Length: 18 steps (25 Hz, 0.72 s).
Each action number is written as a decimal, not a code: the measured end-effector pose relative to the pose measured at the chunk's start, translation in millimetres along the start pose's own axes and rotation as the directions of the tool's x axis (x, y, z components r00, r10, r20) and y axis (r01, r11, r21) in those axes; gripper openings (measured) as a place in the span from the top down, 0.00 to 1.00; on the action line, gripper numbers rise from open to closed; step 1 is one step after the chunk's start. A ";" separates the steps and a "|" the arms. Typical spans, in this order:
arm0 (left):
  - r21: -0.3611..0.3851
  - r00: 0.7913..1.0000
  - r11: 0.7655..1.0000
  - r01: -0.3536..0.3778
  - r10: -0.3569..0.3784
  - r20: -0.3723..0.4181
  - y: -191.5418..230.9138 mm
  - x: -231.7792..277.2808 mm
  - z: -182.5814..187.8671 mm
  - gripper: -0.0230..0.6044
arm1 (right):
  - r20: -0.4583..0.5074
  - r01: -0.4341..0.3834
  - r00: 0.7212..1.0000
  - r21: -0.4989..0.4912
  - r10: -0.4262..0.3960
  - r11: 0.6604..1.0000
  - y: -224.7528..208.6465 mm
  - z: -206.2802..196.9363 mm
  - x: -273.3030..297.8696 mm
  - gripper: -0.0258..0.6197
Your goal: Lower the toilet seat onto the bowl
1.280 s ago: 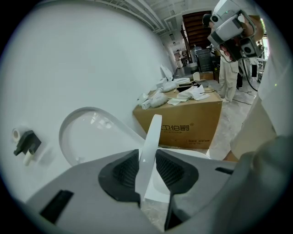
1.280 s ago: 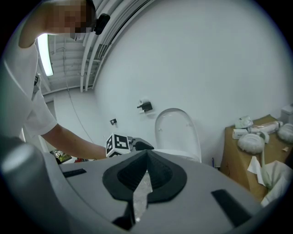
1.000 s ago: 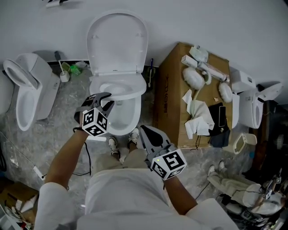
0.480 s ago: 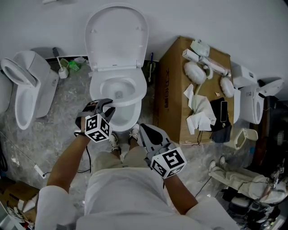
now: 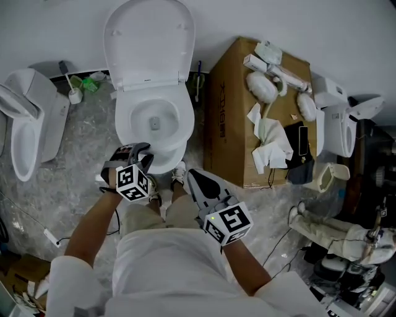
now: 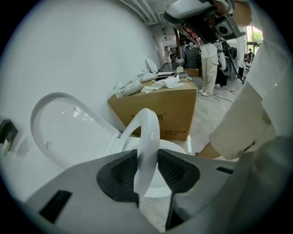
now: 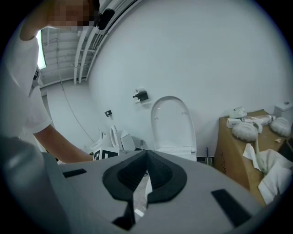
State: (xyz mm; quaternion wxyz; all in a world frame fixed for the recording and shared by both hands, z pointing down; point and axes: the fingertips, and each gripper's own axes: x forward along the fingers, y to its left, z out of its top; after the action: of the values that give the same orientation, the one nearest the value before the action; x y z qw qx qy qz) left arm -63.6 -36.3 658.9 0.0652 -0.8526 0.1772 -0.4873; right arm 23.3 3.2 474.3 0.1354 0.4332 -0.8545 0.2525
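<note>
Toilet seat (image 6: 146,132): lengthwise near-to-far, front rim held nearest.
Left tongs (image 6: 147,157): clamped on that rim.
Right tongs (image 7: 146,159): shut, empty.
Contact with bowl (image 5: 154,133): unclear.

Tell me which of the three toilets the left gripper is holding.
The middle toilet, lid raised against the wall: the left gripper is closed on its seat at the front. The toilets at far left and far right are untouched.

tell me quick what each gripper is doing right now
Left gripper: closed on the toilet seat.
Right gripper: shut, nothing between its jaws.
</note>
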 end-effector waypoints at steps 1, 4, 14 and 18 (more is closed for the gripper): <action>0.003 1.000 1.000 0.008 -0.008 -0.003 -4.7 2.5 -1.9 0.76 | -0.007 0.006 1.000 0.002 -0.006 1.000 0.0 -3.9 -0.5 0.96; 0.016 1.000 1.000 0.027 -0.027 -0.009 -16.4 9.7 -7.8 0.75 | -0.026 0.019 0.999 0.013 -0.019 1.000 1.4 -15.9 2.0 0.96; 0.041 0.994 0.994 0.101 -0.100 -0.036 -51.5 31.0 -25.9 0.74 | -0.055 0.021 0.998 0.042 -0.019 0.999 0.2 -39.8 20.8 0.96; 0.051 0.990 0.989 0.136 -0.133 -0.048 -66.5 42.0 -36.2 0.73 | -0.080 0.035 0.996 0.062 -0.030 0.997 -3.3 -55.0 25.3 0.96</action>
State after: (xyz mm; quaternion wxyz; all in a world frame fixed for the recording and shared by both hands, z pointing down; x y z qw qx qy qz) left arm -59.2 12.4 730.4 0.0512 -0.8495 0.1075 -0.5140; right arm 11.8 14.8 532.6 0.1594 0.4410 -0.8328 0.2943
